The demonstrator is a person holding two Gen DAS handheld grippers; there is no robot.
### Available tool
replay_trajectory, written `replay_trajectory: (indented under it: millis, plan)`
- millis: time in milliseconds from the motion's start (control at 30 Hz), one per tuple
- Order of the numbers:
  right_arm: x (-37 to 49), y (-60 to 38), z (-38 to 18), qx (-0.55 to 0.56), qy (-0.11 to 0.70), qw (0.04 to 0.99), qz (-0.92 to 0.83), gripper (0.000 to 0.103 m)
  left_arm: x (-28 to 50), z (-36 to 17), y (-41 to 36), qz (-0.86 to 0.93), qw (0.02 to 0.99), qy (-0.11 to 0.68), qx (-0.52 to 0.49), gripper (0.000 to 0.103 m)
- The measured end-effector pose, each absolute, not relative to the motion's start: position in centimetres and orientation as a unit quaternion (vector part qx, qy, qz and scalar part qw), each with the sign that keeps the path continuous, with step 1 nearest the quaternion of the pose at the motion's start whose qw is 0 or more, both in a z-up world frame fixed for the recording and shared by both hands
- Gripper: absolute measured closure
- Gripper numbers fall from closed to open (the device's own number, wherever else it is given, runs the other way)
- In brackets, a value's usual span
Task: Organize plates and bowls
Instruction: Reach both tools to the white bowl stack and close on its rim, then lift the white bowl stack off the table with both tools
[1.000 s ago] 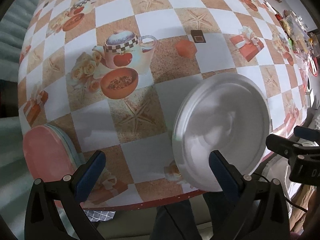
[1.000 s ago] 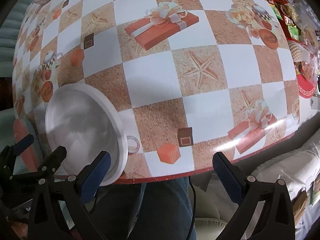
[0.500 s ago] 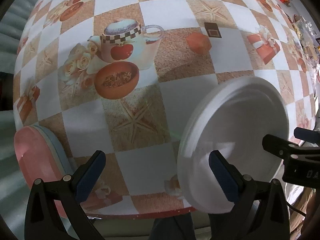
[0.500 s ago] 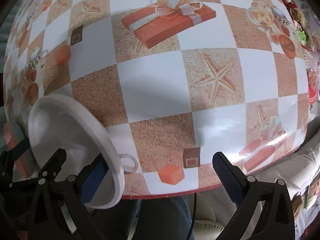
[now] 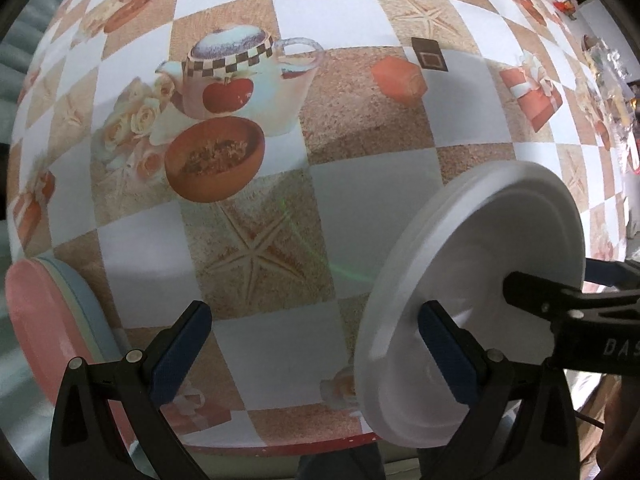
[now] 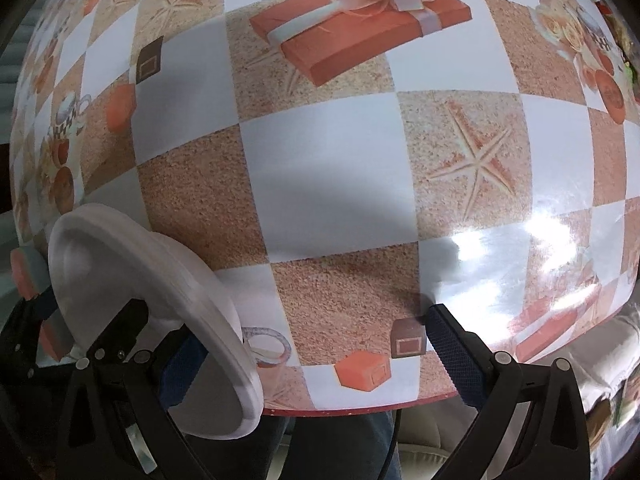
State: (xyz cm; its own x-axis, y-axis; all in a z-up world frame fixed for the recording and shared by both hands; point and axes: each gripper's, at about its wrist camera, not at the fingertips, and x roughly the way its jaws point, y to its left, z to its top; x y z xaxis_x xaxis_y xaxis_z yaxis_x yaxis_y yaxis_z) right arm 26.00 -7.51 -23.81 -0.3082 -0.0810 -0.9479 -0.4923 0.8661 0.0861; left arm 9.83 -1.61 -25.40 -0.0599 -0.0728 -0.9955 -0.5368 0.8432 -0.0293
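Over the near edge of a table [image 6: 320, 184] covered in a checkered oilcloth printed with starfish, teapots and gift boxes, a white plate [image 5: 480, 280] stands tilted steeply, close to on edge, between the two handheld tools. Seen from the left wrist, the left gripper [image 5: 312, 344] has its blue-padded fingers spread wide, the right-hand pad [image 5: 444, 348] lying in front of the plate's face; whether it touches the plate cannot be told. Seen from the right wrist, the right gripper [image 6: 312, 352] also has its fingers wide apart, its left pad [image 6: 180, 372] tucked behind the plate's rim [image 6: 224, 320], contact again unclear. A black finger of the right tool crosses the plate's right side in the left view. At the table's left edge sits a stack of plates [image 5: 48, 328], a salmon-pink one uppermost over pale blue ones, well apart from the white plate. A person's dark trousers [image 6: 340, 444] show below the table's red edge.
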Motion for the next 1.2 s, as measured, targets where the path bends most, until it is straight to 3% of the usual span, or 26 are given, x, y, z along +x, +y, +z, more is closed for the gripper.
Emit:
replay_trajectory:
  millis: [1000,1200]
  plan:
    - [24.6,-7.9,-23.2,-0.199,0.779,0.559,0.202,0.000,8.5,-27.4,-4.3,0.188,0.655,0.705,-0.199,0.000]
    - [24.7,-8.1,-22.9,-0.198,0.780,0.559,0.199,0.001,9.2,-26.9,-5.2,0.170,0.659,0.704,-0.200,0.015]
